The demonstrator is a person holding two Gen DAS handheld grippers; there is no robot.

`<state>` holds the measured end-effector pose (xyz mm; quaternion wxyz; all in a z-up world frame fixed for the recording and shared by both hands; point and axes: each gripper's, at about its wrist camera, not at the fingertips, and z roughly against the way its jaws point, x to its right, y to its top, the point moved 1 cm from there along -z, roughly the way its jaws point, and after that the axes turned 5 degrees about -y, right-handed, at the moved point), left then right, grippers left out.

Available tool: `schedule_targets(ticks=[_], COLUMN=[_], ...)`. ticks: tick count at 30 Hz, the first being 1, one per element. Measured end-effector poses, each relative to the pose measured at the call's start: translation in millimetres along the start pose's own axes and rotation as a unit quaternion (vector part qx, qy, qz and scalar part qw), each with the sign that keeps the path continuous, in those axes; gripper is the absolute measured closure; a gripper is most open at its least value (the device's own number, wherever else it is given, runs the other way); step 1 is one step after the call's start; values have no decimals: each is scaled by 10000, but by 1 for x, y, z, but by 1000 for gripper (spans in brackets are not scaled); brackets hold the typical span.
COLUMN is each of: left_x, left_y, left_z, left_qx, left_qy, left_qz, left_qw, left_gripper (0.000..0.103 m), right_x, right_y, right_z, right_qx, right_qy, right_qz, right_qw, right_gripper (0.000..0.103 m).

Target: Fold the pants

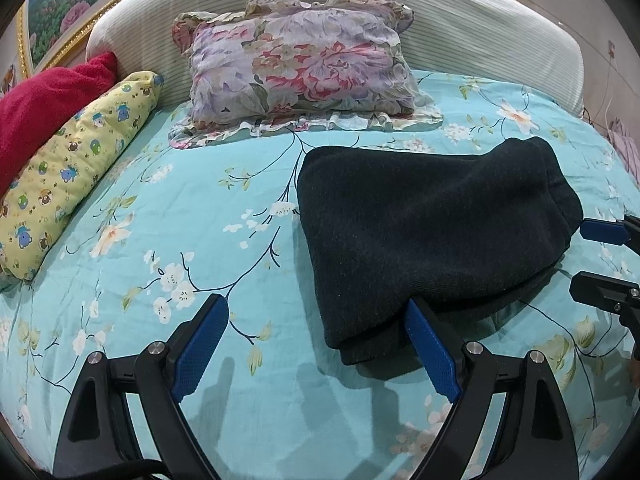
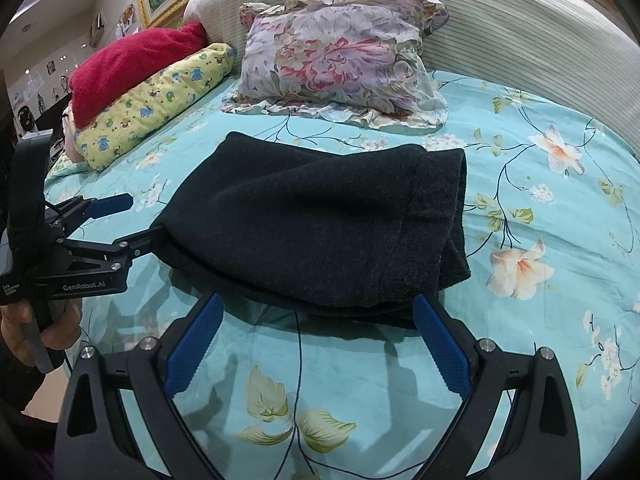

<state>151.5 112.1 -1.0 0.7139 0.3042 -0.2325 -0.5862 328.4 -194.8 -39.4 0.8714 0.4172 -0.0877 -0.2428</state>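
Note:
The dark pants [image 1: 424, 232] lie folded in a thick bundle on the turquoise flowered bedsheet [image 1: 224, 216]; they also show in the right wrist view [image 2: 320, 224]. My left gripper [image 1: 316, 316] is open at the bundle's near left corner, its right finger [image 1: 430, 340] touching the fabric edge. It also shows in the right wrist view [image 2: 136, 220], one finger against the bundle's left end. My right gripper [image 2: 316, 320] is open and empty just in front of the bundle's near edge. It shows at the right edge of the left wrist view [image 1: 600, 256].
A floral pillow [image 1: 304, 64] leans on the striped headboard [image 1: 480, 24] behind the pants. A yellow printed pillow [image 1: 76, 168] and a red blanket [image 1: 44, 100] lie at the left. Bare sheet lies left of the pants and in front of them [image 2: 320, 380].

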Motion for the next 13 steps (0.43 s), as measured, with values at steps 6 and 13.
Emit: schedule_targets(ticks=[6, 13], left_x=[0, 3], left_y=[2, 8], left_z=[1, 1], left_qx=[1, -12], left_qy=[-5, -31], left_qz=[10, 19], left_qw=[10000, 10000], left_gripper=[13, 12], right_x=[2, 12], right_y=[0, 3], right_z=[2, 6], right_qx=[-4, 37], right_qy=[-21, -17], right_qz=[-32, -252], right_qw=[10000, 9997], right_gripper=[7, 7])
